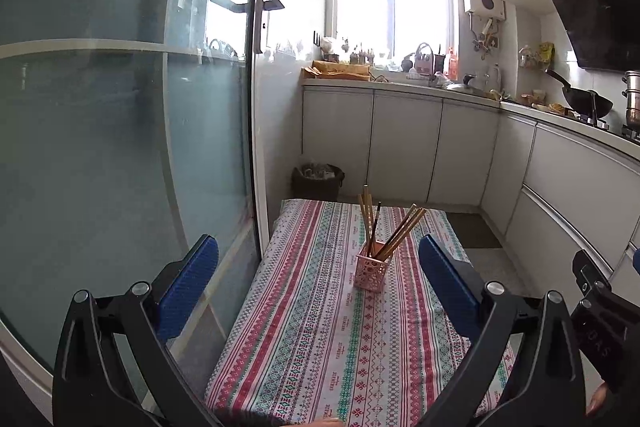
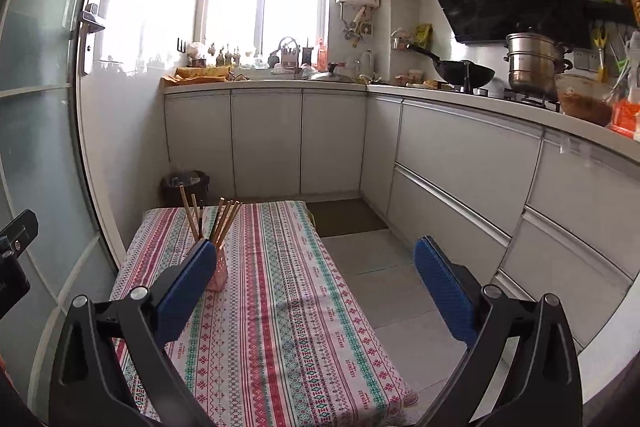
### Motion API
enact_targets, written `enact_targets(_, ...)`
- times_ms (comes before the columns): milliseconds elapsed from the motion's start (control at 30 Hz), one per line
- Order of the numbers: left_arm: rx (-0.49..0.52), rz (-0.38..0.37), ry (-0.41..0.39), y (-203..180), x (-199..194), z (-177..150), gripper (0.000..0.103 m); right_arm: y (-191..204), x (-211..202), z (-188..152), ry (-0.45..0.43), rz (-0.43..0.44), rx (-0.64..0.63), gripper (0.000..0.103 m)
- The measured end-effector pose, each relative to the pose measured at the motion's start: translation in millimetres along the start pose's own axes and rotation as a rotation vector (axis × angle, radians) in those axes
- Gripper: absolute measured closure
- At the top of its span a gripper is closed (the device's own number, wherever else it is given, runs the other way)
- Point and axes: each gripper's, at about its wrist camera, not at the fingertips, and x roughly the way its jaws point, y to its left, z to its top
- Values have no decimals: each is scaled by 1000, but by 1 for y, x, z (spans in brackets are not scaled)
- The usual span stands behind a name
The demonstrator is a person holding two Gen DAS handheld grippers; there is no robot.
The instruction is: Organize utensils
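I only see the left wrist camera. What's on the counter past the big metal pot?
Observer: A glass bowl of reddish-brown food sits right of the steamer pot.
Operator: Is the right gripper holding a chopstick?
Observer: No. The right gripper is open and empty, above the striped tablecloth.
Operator: Is anything on the floor beside the table?
Observer: A dark mat lies on the floor near the table's far end.

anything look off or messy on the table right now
Nothing stands out. The pink holder stands upright on the striped tablecloth with the chopsticks inside it, merely fanned out. No loose utensils or spills show, and both grippers are open and empty.
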Motion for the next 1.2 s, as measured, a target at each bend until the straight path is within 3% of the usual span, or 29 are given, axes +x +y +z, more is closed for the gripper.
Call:
enact_targets(367,20,-15,19,-6,1,0,7,-8,-1,-3,21,15,14,6)
enact_targets(533,63,-58,39,-20,2,-2,7,-14,-7,-1,15,-2,18,6)
enact_targets(1000,79,-175,-37,-52,-24,6,7,-50,-36,10,-41,-96,58,6)
enact_targets(1200,85,-176,-56,-55,-32,9,7,-62,-47,13,-63,-109,82,6)
